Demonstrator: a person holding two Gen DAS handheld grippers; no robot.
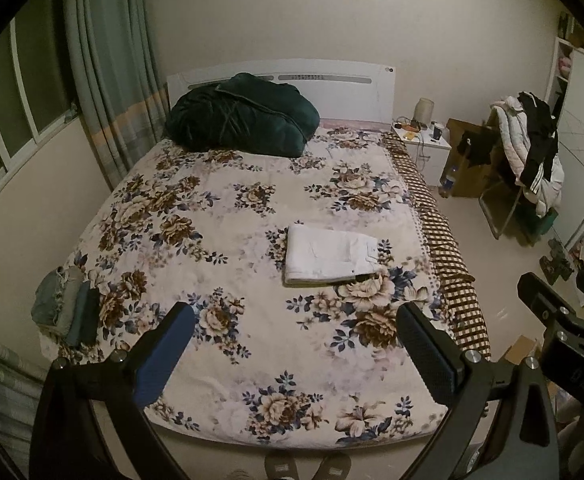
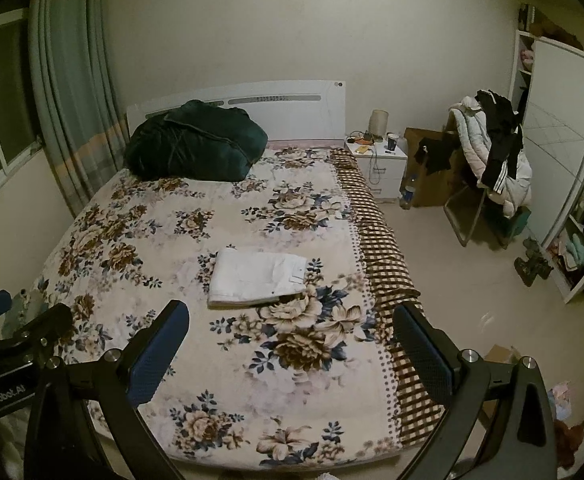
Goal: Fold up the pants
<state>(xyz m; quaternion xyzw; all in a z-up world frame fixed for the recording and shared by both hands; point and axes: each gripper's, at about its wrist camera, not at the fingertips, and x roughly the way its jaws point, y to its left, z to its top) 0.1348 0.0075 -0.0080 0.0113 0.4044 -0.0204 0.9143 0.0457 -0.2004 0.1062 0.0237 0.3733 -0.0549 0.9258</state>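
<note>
- White pants (image 1: 329,254) lie folded into a flat rectangle on the flowered bedspread (image 1: 220,264), toward the side with the checked blanket (image 1: 449,264); the fold looks finished.
- Both grippers are held back near the foot of the bed, well apart from the pants. The left gripper (image 1: 295,356) has its jaws spread wide and holds nothing; the right gripper (image 2: 292,354) is likewise wide apart and empty.
- A small stack of folded clothes (image 1: 66,308) sits at the bed's left edge, and a dark green quilt (image 1: 240,114) is bundled against the headboard (image 1: 331,80).
- Risk, as a judgement: if the pants are to join that stack, pinching only the top layer would let the fold fall open.
- The soft bedspread could be caught along with the cloth, dragging the pile crooked.
- The stack sits close to the edge, so a careless placement could tip it over.
</note>
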